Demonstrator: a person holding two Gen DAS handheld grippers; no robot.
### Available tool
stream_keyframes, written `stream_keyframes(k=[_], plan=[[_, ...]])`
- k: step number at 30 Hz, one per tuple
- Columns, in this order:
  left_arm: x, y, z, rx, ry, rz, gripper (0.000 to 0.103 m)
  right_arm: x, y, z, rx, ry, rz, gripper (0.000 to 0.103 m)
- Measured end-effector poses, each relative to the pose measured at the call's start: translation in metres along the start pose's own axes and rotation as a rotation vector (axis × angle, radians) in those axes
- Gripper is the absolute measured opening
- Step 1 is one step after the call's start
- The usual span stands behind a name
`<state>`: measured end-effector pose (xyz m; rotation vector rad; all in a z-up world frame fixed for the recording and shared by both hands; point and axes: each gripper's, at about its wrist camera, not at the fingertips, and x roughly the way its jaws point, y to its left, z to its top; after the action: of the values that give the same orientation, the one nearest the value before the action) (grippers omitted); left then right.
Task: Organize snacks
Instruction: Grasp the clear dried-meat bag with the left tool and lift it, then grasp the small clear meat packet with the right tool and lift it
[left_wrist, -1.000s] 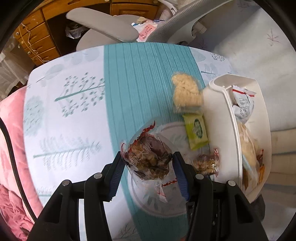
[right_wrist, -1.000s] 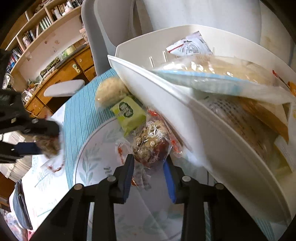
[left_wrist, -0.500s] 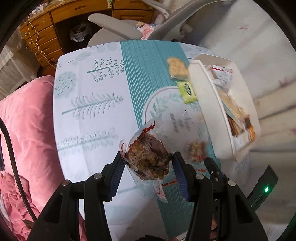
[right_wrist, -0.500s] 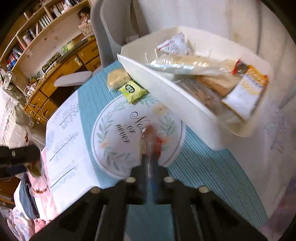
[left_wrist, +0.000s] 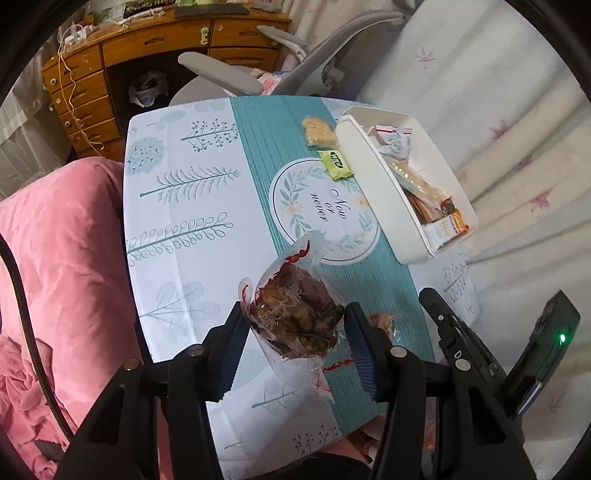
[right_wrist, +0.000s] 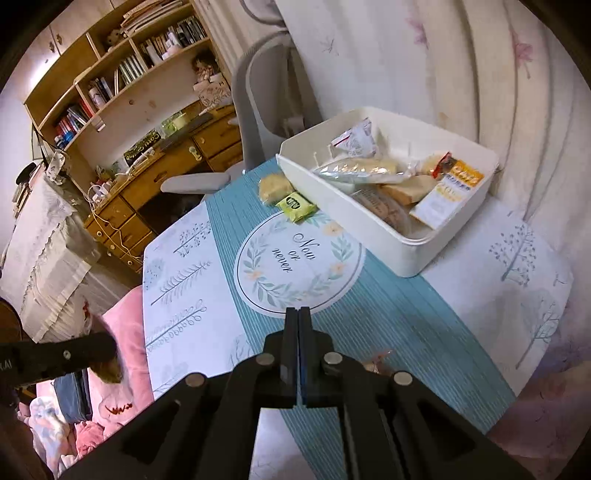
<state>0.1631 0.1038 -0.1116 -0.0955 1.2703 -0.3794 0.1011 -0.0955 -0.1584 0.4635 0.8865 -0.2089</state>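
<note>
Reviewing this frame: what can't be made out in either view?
- Right claw: shut; a snack shows behind its frame, grip unclear.
- Bin: lower packets buried under top ones, both views.
- Green packet: print too small.
- Left claw's snack: label crumpled, unreadable.

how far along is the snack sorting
Partly done. Several packets already sit in the white bin. In hand: the left gripper is clamped on a clear-wrapped nut snack; the right gripper is shut, with a similar snack just beside it. Left on the table: the green packet and the rice cracker.
</note>
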Motion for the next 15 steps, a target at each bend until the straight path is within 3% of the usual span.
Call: stream_keyframes(k=[8, 12, 14, 15], plan=[[-0.007, -0.018, -0.02, 0.024, -0.045, 0.036, 0.052, 0.01, -0.039, -0.013, 0.081, 0.159, 0.033, 0.0], [-0.002, -0.029, -0.022, -0.002, -0.041, 0.037, 0.052, 0.026, -0.065, -0.014, 0.128, 0.303, 0.024, 0.002], [0.002, -0.033, -0.024, -0.009, -0.035, 0.036, 0.052, 0.033, -0.076, -0.016, 0.134, 0.363, 0.015, 0.006], [0.004, -0.036, -0.025, -0.012, -0.032, 0.034, 0.052, 0.036, -0.082, -0.017, 0.151, 0.394, 0.008, 0.013]])
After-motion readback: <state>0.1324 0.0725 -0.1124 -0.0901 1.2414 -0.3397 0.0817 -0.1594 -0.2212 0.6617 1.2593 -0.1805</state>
